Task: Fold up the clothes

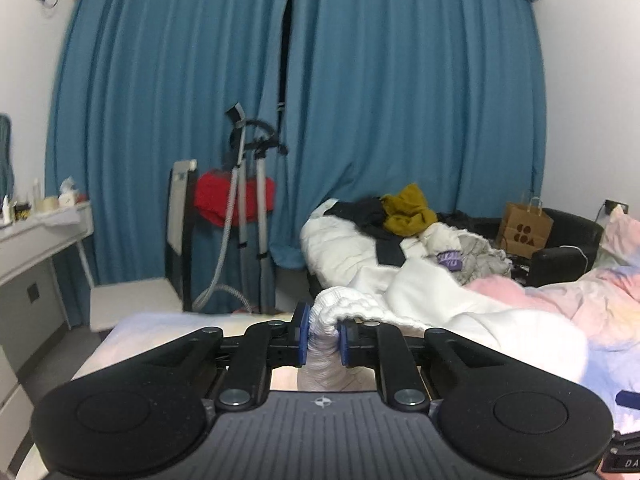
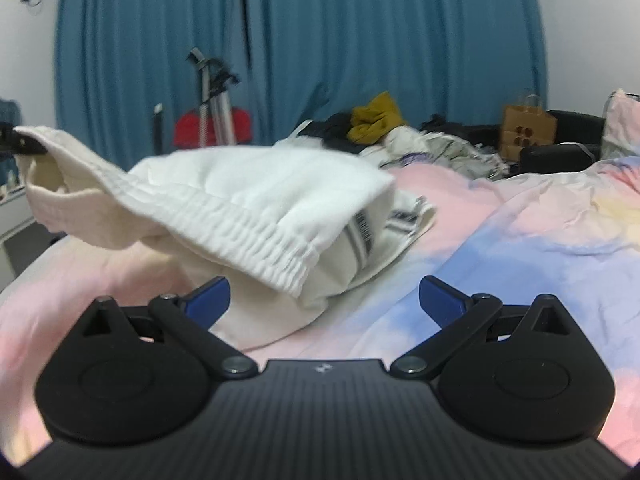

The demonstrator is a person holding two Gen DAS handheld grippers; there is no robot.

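Observation:
A white garment with an elastic waistband lies partly folded on the pastel bedspread. My left gripper is shut on a bunched corner of the white garment and holds it lifted above the bed. In the right wrist view that lifted corner stretches up to the far left edge. My right gripper is open and empty, low over the bed, with the garment's near fold just ahead of and between its blue fingers.
A pile of unfolded clothes, with mustard, black and white pieces, lies at the far end of the bed. A brown paper bag and a black seat stand at the right. A garment steamer, a chair and a white desk stand at the left before blue curtains.

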